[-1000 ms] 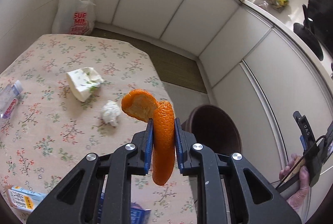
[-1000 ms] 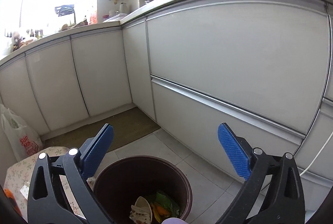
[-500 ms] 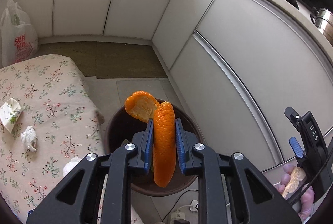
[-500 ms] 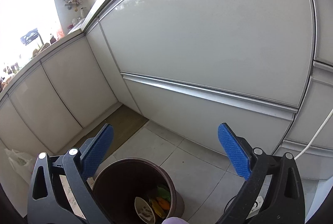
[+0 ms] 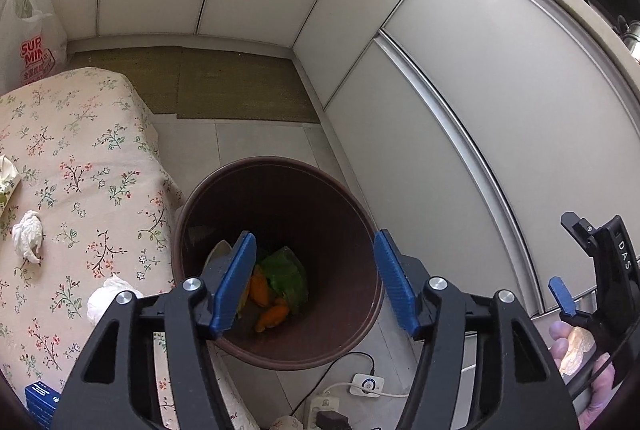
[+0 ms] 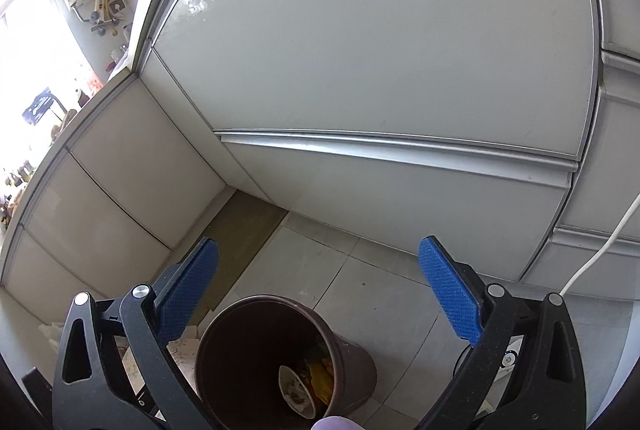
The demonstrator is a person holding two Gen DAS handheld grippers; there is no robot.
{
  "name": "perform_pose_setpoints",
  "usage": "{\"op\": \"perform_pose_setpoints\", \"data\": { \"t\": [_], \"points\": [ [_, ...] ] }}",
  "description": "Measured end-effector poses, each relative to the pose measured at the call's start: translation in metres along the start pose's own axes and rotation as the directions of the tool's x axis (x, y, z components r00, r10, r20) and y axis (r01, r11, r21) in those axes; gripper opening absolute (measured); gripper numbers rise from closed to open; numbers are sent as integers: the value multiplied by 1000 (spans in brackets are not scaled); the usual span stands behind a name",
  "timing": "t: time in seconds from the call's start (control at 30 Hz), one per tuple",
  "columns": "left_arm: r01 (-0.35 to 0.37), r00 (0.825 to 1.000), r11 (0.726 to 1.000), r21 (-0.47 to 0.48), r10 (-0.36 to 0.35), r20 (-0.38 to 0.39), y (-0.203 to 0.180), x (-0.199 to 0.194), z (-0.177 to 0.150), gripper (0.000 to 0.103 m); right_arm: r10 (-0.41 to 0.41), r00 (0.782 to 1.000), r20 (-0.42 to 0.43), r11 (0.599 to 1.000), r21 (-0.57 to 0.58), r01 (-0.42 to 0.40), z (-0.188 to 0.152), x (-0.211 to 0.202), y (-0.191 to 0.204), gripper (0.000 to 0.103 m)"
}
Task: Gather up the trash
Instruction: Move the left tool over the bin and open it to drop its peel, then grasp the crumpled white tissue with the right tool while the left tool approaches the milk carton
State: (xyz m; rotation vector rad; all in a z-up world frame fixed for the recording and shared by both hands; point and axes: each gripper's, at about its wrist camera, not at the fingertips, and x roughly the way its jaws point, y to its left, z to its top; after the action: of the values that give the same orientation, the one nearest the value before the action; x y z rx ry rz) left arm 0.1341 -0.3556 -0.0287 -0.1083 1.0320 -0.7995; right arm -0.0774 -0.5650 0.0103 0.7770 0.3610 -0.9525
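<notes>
Your left hand-held gripper (image 5: 314, 280), jaws spread and empty, hangs over the brown bin (image 5: 352, 206) where the orange peel (image 5: 272, 316) lies among green scraps; your right hand-held gripper (image 6: 318, 292), also spread, holds nothing above the same bin; crumpled tissues (image 5: 27, 236) remain on the floral counter (image 5: 80, 150).

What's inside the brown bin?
In the bin lie orange peels, a green wrapper and a pale paper cup. Anything under them, and the bottom, is hidden.
</notes>
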Motion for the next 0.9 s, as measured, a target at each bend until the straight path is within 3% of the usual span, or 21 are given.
{"op": "perform_pose_setpoints", "data": {
  "t": [0.37,0.63,0.9],
  "points": [
    [-62,998,996,-58,63,12,27,-31,-13,82,29,995,-92,999,-18,-31,-11,7,10,96],
    [-219,974,975,-28,221,57,83,-89,-41,82,60,980,-190,978,-185,-96,-44,13,64,96],
    [-285,952,921,-264,303,30,191,-156,-78,82,82,950,-303,885,-416,-209,-109,9,146,96]
  ]
}}
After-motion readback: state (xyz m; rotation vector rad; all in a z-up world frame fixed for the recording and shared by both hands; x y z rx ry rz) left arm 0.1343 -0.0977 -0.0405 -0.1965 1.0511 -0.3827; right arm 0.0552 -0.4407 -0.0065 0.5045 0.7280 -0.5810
